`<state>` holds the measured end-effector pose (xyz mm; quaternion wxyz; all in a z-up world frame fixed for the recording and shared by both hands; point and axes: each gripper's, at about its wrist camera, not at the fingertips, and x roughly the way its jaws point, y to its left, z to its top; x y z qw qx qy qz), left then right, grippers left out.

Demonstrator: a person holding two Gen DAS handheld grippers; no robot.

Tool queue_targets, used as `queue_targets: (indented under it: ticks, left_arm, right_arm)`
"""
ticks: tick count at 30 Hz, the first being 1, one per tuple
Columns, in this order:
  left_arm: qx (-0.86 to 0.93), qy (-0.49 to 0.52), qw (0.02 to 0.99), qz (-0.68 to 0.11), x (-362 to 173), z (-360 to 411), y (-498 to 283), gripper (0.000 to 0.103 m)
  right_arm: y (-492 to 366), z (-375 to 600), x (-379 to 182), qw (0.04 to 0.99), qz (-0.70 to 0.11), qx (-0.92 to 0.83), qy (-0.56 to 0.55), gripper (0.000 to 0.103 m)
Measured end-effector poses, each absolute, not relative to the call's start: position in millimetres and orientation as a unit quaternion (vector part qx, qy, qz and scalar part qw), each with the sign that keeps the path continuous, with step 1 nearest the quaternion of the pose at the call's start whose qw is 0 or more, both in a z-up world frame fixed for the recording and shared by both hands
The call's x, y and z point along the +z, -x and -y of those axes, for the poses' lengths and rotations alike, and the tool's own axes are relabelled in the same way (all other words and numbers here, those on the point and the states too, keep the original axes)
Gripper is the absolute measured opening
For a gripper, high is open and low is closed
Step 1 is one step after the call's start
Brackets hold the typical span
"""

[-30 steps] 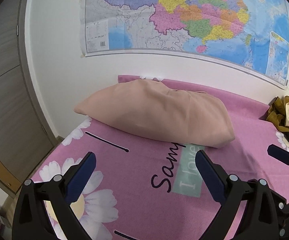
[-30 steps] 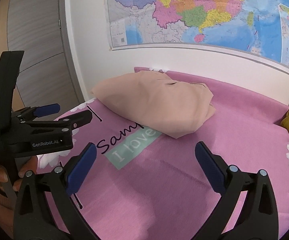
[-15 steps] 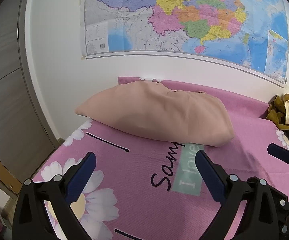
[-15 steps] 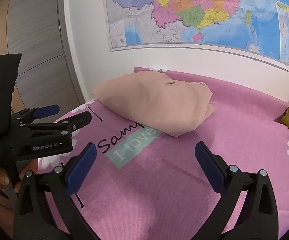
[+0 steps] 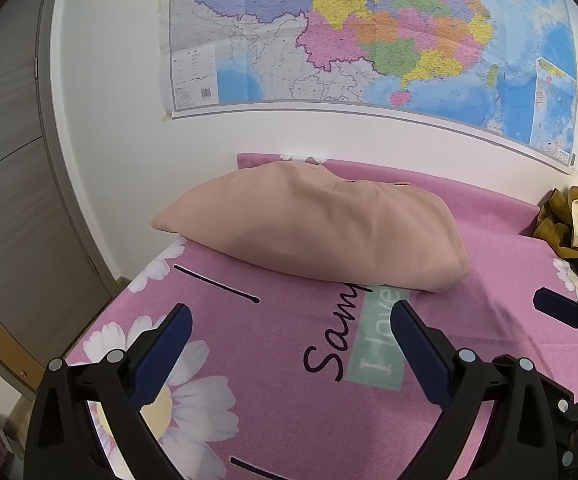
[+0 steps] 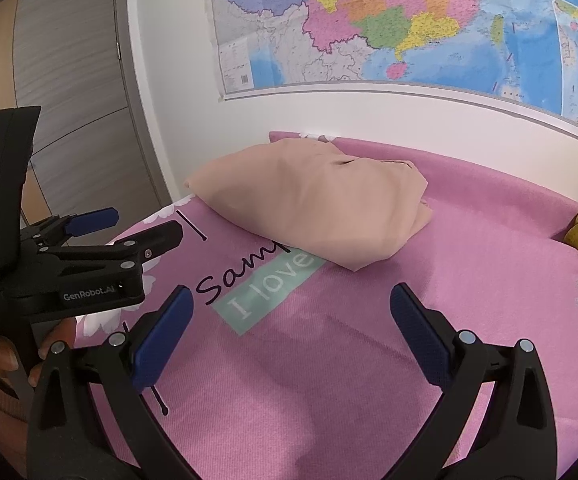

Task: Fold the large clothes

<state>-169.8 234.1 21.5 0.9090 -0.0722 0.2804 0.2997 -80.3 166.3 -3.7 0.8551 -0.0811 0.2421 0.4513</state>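
A folded beige garment [image 5: 313, 228] lies in a thick bundle at the far side of the pink bed cover [image 5: 289, 380], near the wall. It also shows in the right wrist view [image 6: 313, 200]. My left gripper [image 5: 289, 344] is open and empty, held above the cover short of the garment. My right gripper [image 6: 289, 328] is open and empty too, above the cover to the right. The left gripper's body [image 6: 69, 264] shows at the left of the right wrist view, held by a hand.
A heap of olive and cream clothes [image 5: 573, 224] lies at the bed's far right. A large map [image 5: 369, 32] hangs on the white wall behind the bed. A grey-brown door [image 5: 5, 184] stands left of the bed.
Both grippers have drawn back and risen slightly; the garment sits a little farther away in both views. Both stay open.
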Motion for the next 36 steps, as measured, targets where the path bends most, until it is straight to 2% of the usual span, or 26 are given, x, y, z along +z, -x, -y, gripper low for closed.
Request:
queue_targets:
  ticks: [36]
  left_arm:
    - [0.297, 0.07, 0.909, -0.285, 17.3, -236.2, 169.8, 0.096]
  right_arm:
    - [80.6, -166.8, -5.1, 0.854, -0.246, 0.451, 0.075, 0.097]
